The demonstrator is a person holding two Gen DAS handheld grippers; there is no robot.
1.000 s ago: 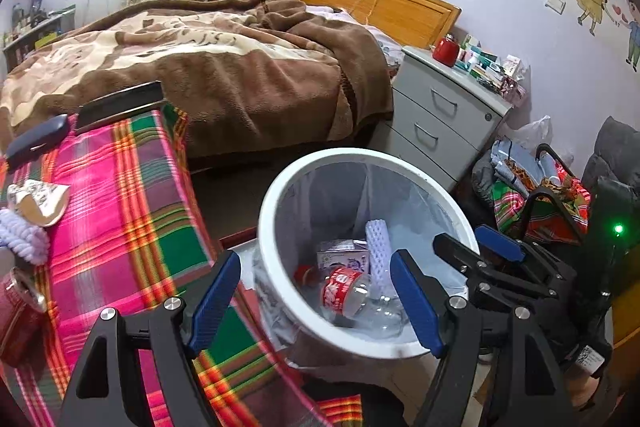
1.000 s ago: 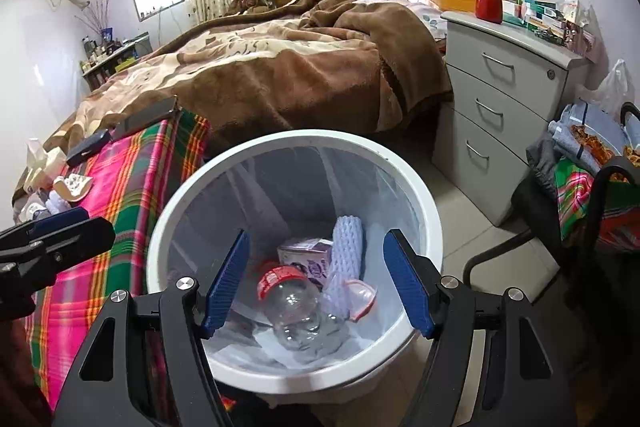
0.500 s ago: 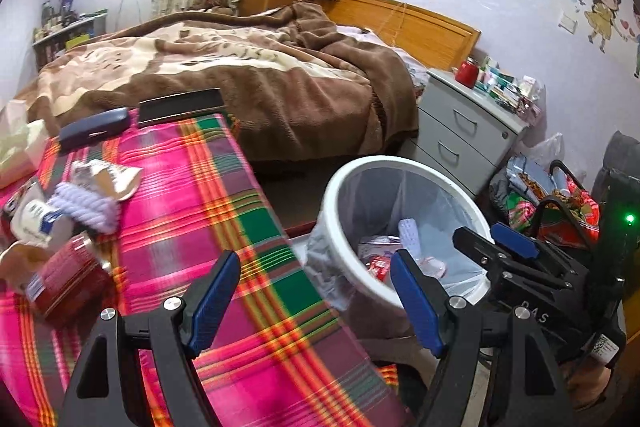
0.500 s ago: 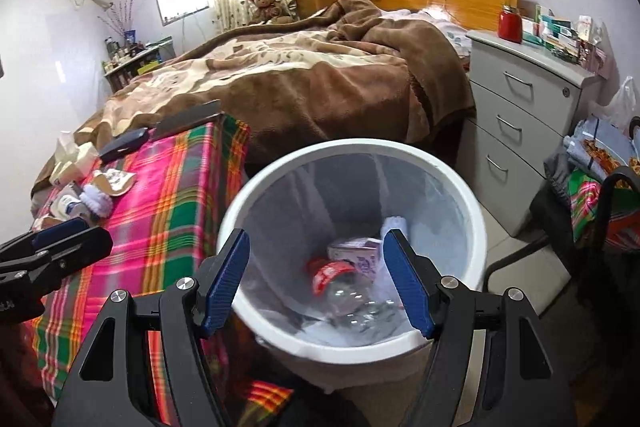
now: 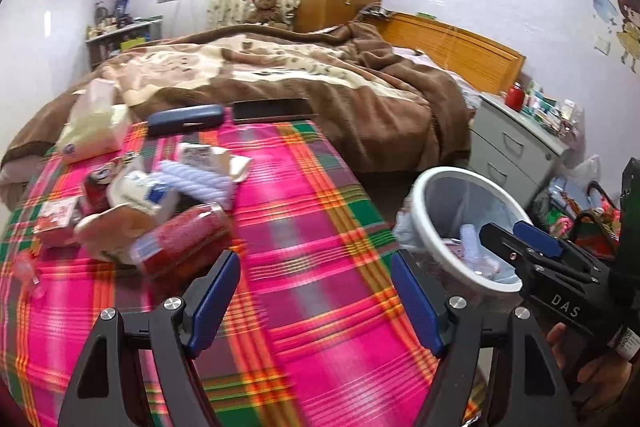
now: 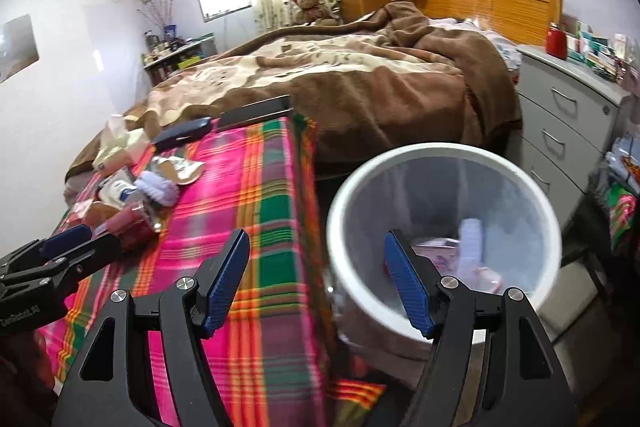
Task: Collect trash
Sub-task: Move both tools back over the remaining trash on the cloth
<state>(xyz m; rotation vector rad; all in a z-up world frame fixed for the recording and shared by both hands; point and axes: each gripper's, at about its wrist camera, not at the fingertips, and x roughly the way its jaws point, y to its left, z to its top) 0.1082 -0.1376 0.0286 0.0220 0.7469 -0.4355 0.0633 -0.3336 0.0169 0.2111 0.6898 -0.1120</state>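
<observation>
Bedroom: pale walls, bed [image 5: 280,83] under a brown and cream blanket, wooden headboard, wardrobe, curtained window, grey drawer unit [image 6: 568,107] at right. Bench [image 5: 312,227] in the foreground, draped in a pink, green and orange plaid cloth [image 6: 256,195].

Trash pile [image 5: 136,203] heaped on the far left part of the bench: red-labelled plastic jar on its side, white twisted foam netting, torn foil wrapper, crumpled packets. Blurred; labels not legible. Tissue pack [image 5: 92,131], dark blue case [image 5: 184,119] and flat black item [image 5: 272,109] along the far edge of the bench.

White bin [image 6: 440,239] with clear liner on the floor, just beside the bench's right edge. Contents smeared: a pale foam sleeve and pinkish packaging discernible, remainder unclear. Near rim partly hidden behind a blue pad in the right wrist view.

Left hand-held gripper [image 5: 314,301] above the plaid cloth, jaws apart, nothing between the pads. Right hand-held gripper [image 6: 316,279] over the gap between bench edge and bin, jaws apart, nothing between them.

Writing legible: "DAS" on the right tool's body in the left wrist view. Lettering on the left tool's body cut off and unreadable. Part of a person's hand [image 5: 588,379] visible under the right tool, lower right, mostly cropped.
</observation>
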